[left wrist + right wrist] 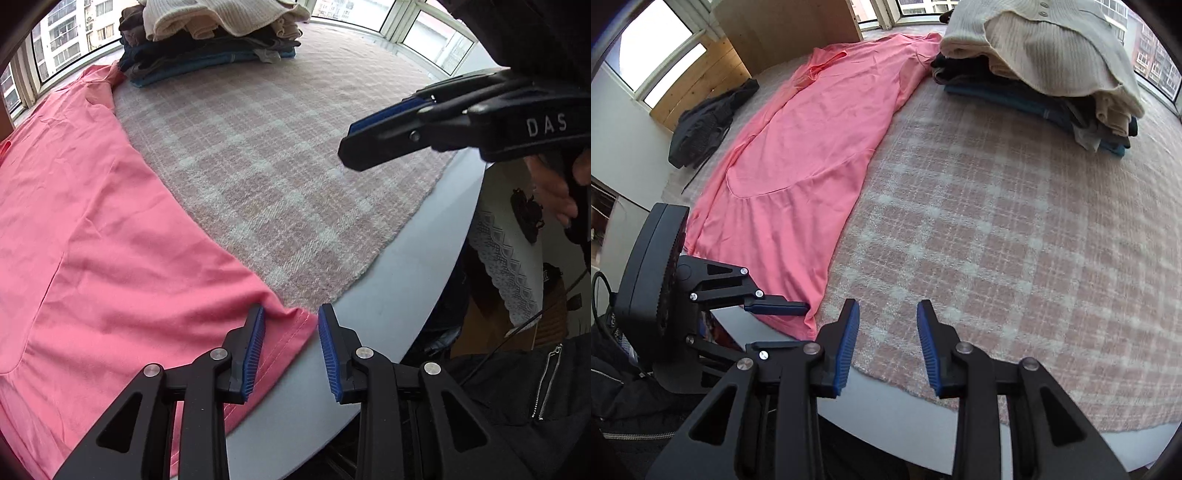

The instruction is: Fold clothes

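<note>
**Both grippers open at the dress hem**

We see the left gripper [291, 325] with fingers apart, straddling the hem corner of the long pink cotton dress [92, 240] without pinching it. Our right gripper [888, 325] hangs open over the pink-and-white checked woven blanket [997, 221] on the pale grey desk [905, 417]. Farther off, the dress stretches flat towards the stack of folded clothes [1052, 74].

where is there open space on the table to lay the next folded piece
The widest free patch is the checked blanket between the pink dress and the stack of folded clothes. A bare strip of grey table edge runs along the near side. The far corner by the stack is crowded.
</note>
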`<state>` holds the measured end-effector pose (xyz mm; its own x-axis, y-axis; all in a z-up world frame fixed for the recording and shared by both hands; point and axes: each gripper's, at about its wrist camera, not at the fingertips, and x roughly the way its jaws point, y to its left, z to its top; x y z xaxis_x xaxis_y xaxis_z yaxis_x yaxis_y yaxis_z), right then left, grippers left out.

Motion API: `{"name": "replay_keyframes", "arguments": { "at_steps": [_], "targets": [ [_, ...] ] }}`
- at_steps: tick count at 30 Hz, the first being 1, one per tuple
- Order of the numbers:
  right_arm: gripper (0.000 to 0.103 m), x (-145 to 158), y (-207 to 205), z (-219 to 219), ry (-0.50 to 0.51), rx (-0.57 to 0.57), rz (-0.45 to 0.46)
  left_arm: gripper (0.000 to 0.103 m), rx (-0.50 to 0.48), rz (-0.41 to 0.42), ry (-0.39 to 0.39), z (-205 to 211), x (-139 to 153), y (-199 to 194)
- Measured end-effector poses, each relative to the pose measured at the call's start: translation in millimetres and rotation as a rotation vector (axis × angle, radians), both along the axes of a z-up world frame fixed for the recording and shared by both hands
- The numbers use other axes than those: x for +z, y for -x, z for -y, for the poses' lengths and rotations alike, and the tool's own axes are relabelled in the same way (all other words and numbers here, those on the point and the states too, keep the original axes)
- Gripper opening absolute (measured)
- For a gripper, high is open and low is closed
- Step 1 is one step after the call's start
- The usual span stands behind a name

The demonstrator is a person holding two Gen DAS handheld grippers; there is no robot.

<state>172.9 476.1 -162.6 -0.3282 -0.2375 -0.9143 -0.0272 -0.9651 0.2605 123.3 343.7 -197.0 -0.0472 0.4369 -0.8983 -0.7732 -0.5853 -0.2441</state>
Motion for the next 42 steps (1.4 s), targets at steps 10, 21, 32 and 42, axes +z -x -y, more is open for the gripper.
{"name": "replay_keyframes", "arguments": {
  "at_steps": [10, 21, 32, 42],
  "targets": [
    [0.033, 0, 27, -21, -0.007, 0.022, 0.019, 0.001, 0.108, 0.132, -0.085, 28, 0, 24],
    [0.034, 11, 73, -22, 0.025, 0.050, -0.014, 0.001, 0.234, 0.158, -0.236, 69, 27, 23],
    [0.047, 91, 264, -39, -0.068, 0.078, -0.200, 0.001, 0.379, 0.098, -0.302, 113, 32, 41],
    [0.049, -5, 445, -43, -0.482, 0.297, 0.166, 0.001, 0.462, 0.097, -0.310, 127, 30, 58]
  ]
}}
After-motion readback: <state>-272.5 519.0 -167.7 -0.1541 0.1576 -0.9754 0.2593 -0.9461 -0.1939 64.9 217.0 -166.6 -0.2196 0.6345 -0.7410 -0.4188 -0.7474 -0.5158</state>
